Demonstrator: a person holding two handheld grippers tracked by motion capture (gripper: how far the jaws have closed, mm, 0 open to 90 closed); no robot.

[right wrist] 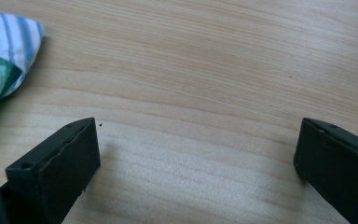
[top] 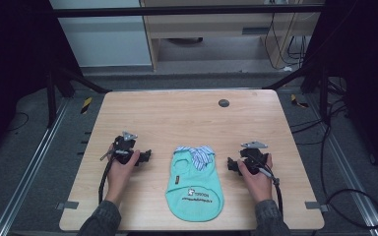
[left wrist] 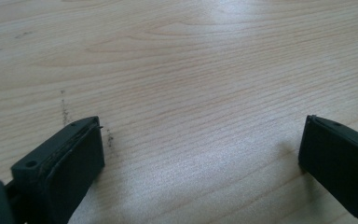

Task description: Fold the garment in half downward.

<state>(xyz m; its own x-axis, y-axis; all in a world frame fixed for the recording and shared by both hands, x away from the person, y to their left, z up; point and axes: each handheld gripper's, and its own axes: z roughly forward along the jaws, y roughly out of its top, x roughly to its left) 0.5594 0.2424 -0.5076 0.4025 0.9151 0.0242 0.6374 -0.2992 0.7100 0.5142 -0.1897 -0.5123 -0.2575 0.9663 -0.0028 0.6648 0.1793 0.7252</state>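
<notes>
A small mint-green garment (top: 195, 184) with a blue-and-white striped collar (top: 197, 153) lies flat near the front middle of the wooden table (top: 187, 113). My left gripper (top: 146, 156) rests on the table to the garment's left, held by a hand, jaws wide apart over bare wood (left wrist: 200, 140). On the garment's right sits my right gripper (top: 230, 165), also open with nothing between its jaws (right wrist: 196, 144). In the right gripper view the striped collar (right wrist: 9, 42) and a strip of green cloth show at the upper left, apart from the jaws.
A dark round grommet (top: 223, 103) sits near the table's far edge. Black frame posts stand at the table's far corners, and cables (top: 334, 196) trail on the floor at the right. The far half of the tabletop is bare wood.
</notes>
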